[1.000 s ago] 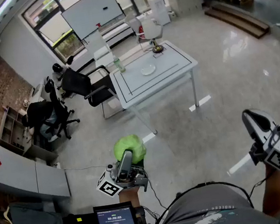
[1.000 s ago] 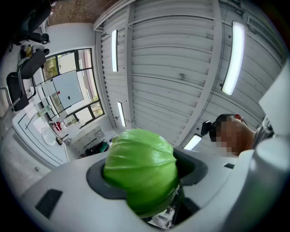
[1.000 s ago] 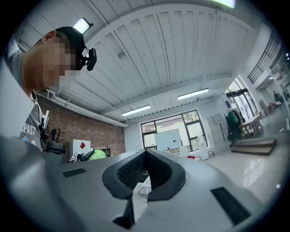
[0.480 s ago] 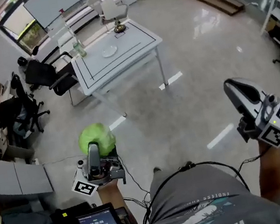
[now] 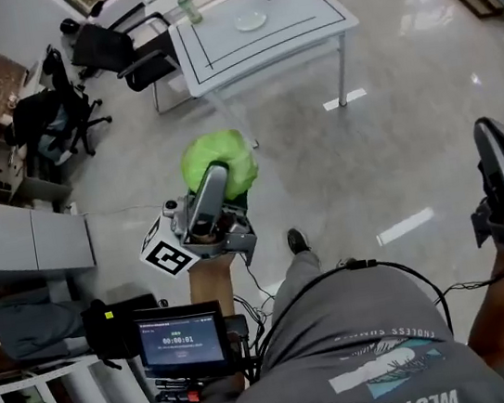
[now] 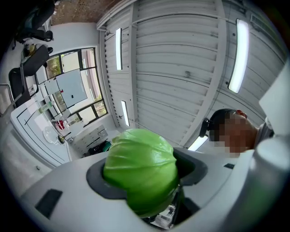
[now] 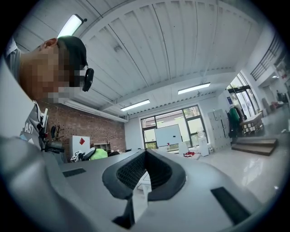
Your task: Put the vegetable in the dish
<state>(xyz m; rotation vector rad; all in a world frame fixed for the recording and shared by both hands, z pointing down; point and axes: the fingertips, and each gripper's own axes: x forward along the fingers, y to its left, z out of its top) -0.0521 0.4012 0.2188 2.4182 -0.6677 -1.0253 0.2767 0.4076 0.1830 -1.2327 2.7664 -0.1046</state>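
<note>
**Cabbage carried nearer the table**

The green cabbage (image 5: 217, 159) is clamped between the wide-spread jaws of the left gripper (image 5: 215, 175). It is held in the air above the floor on the near side of the white table (image 5: 289, 38), still apart from it. Half a second ago it sat lower and further left in the head view. Now it is closer to the table's near edge, and the grip is unchanged. The dish (image 5: 250, 20) lies on the table's far half, well apart from the cabbage. The right gripper (image 5: 488, 134), well to the right of the table and close to the person, has its jaws closed together with nothing between them. It has moved toward the head view's right edge.
</note>
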